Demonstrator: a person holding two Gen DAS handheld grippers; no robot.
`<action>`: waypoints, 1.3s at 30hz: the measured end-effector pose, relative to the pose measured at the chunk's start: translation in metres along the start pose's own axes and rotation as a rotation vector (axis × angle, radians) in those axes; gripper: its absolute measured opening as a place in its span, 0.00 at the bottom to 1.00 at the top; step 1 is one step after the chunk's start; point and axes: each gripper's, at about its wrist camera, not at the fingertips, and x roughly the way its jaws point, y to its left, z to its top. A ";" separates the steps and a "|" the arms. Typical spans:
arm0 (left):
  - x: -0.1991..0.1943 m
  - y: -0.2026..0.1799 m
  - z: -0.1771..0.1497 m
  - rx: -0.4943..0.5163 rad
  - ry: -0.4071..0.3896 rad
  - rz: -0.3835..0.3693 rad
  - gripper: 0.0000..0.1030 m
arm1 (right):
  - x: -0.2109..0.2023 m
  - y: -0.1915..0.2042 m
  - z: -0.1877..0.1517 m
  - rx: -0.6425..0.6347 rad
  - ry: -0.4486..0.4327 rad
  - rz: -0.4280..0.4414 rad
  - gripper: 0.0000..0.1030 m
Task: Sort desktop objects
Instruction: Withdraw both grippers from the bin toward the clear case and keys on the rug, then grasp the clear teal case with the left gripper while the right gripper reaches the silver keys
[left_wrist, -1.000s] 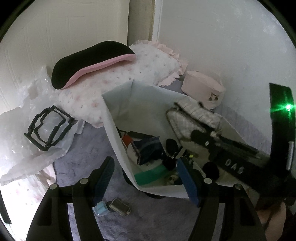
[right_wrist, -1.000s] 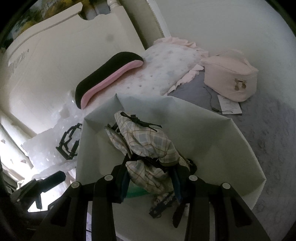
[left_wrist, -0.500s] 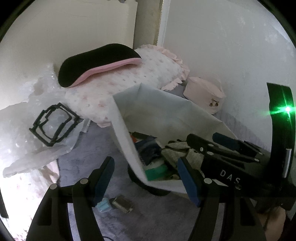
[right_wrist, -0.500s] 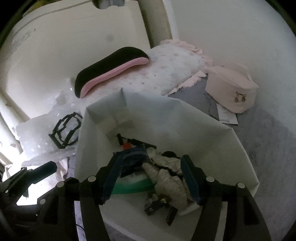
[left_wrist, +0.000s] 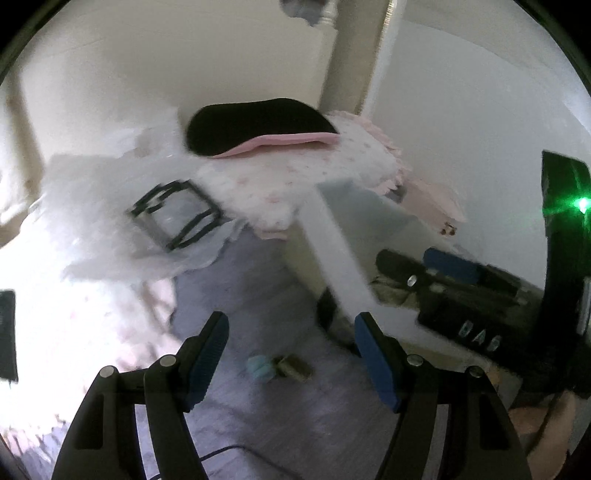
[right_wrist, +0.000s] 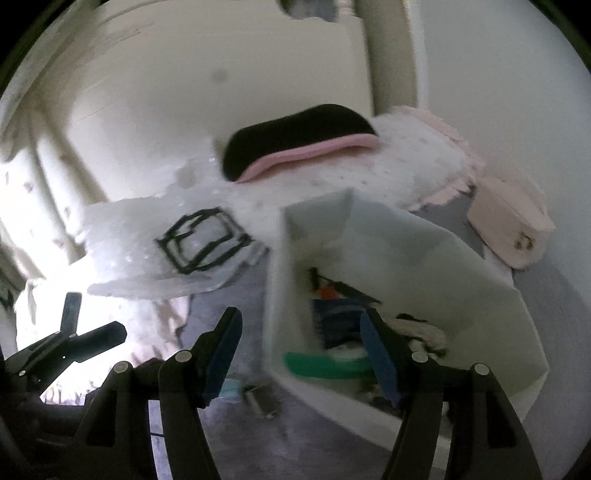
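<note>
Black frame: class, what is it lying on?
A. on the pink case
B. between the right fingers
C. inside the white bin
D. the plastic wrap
D: the black frame lies on the crinkled plastic wrap, left of the white bin.

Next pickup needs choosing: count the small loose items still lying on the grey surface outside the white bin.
2: a light blue piece and a metallic cylinder beside it, left of the white bin. More may be hidden behind the bin or jaws.

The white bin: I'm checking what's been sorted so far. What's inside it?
Inside the white bin: a green-rimmed item, dark blue cloth, plaid fabric. Whatever lies beneath them is covered.
</note>
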 end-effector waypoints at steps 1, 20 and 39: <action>-0.004 0.009 -0.007 -0.016 -0.004 0.010 0.66 | -0.001 0.008 -0.002 -0.014 -0.003 0.015 0.65; 0.038 0.065 -0.079 -0.116 0.071 -0.028 0.66 | 0.033 0.074 -0.061 -0.098 0.171 0.213 0.61; 0.134 0.035 -0.087 -0.021 0.191 -0.076 0.66 | 0.079 0.012 -0.097 -0.078 0.266 0.174 0.43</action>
